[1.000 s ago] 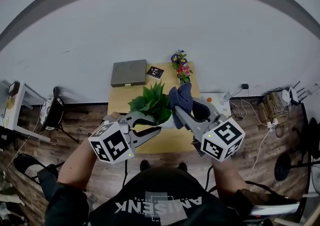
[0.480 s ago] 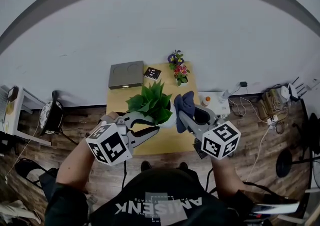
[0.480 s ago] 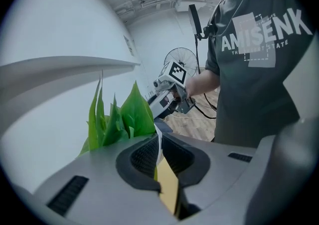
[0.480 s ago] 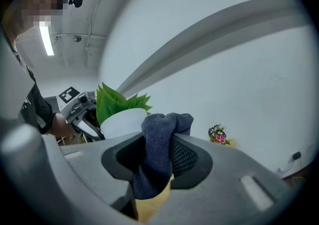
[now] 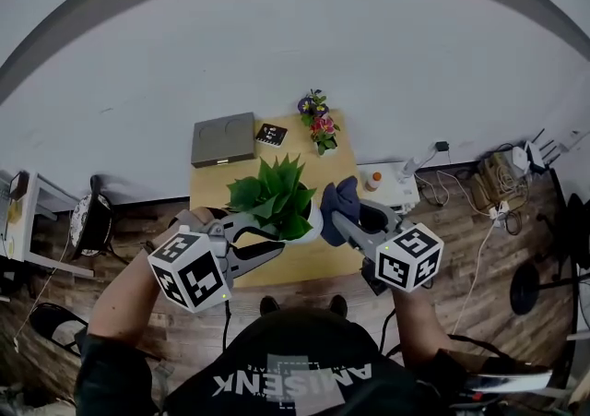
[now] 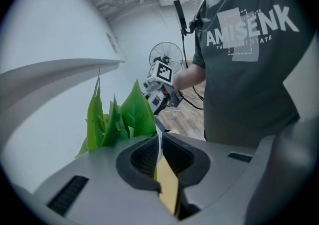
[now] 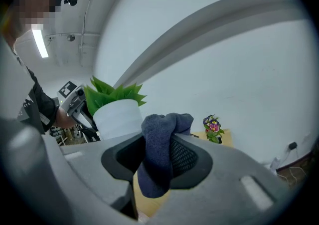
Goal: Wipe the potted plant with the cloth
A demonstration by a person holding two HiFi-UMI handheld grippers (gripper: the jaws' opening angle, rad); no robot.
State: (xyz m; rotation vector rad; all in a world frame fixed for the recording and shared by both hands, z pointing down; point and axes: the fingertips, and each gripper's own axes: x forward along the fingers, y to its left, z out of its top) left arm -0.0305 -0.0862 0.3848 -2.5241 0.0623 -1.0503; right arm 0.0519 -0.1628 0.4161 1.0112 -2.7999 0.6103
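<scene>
Head view, frame centre: left gripper (image 5: 281, 234) pinches the potted plant (image 5: 272, 195) by its pot rim, right gripper (image 5: 334, 220) clamps the cloth (image 5: 343, 195) just right of it (contact unclear); stroke leaves lightly outward with 2 firm grips.

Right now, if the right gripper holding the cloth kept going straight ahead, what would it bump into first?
Probably the white pot. It sits close ahead, slightly left of the cloth clamped in the right gripper. Depth is unclear, so it might just skim past.
</scene>
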